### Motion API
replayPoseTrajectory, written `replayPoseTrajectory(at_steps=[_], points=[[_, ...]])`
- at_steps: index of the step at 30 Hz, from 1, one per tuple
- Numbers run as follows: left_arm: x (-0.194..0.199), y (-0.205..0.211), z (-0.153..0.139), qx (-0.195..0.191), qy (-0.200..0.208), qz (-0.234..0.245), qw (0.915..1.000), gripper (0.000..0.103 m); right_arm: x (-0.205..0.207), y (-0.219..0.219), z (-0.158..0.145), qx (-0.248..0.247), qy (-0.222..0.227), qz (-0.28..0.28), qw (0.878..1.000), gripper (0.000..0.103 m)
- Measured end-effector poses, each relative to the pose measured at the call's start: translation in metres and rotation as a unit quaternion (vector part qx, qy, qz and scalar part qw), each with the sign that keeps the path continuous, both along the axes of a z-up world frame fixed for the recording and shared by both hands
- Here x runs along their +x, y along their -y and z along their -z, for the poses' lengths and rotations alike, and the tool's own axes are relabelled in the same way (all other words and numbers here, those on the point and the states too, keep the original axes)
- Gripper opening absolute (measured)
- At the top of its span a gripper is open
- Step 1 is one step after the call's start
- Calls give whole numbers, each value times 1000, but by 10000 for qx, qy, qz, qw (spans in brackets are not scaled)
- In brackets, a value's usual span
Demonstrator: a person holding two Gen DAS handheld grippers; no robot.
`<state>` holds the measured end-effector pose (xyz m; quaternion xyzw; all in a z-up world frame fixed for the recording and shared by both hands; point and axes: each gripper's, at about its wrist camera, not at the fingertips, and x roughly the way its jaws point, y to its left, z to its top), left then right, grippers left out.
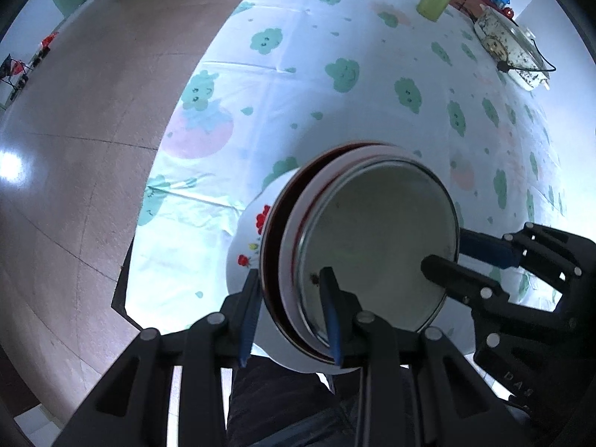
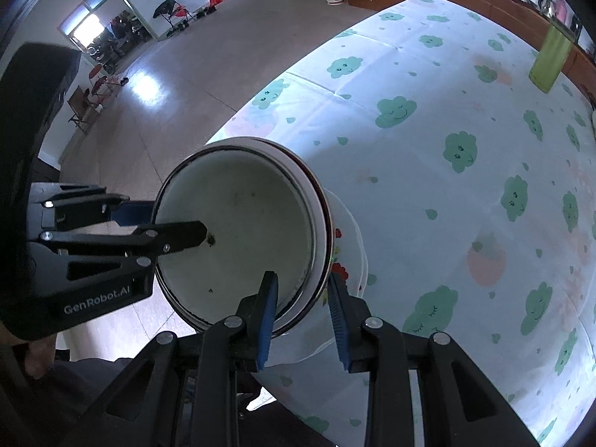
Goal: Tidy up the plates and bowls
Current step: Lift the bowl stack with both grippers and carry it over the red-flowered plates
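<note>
Left wrist view: my left gripper (image 1: 290,313) clamped on the stack of dishes (image 1: 354,253)
Right gripper (image 2: 301,313): clamped on the same stack's rim
Stack: tilted, lifted over tablecloth (image 1: 335,37) edge

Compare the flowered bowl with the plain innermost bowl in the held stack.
The flowered bowl has red flowers on its white outside; the innermost bowl is plain off-white with a dark rim and a few specks. The flowered bowl sits outermost; the innermost bowl nests inside the others. Shared: both are tipped on edge in one stack, clamped by the left gripper and right gripper.
</note>
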<state>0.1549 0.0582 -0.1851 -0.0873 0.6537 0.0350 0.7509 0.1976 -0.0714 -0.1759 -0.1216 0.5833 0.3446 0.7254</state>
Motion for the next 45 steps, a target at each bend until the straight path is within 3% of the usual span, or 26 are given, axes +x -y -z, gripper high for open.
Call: replayPoseTrajectory(at_steps=[45], points=[[6,1,24,-34,-179,-127,9998,29,1,0,16,22,-116,27,9999,30]])
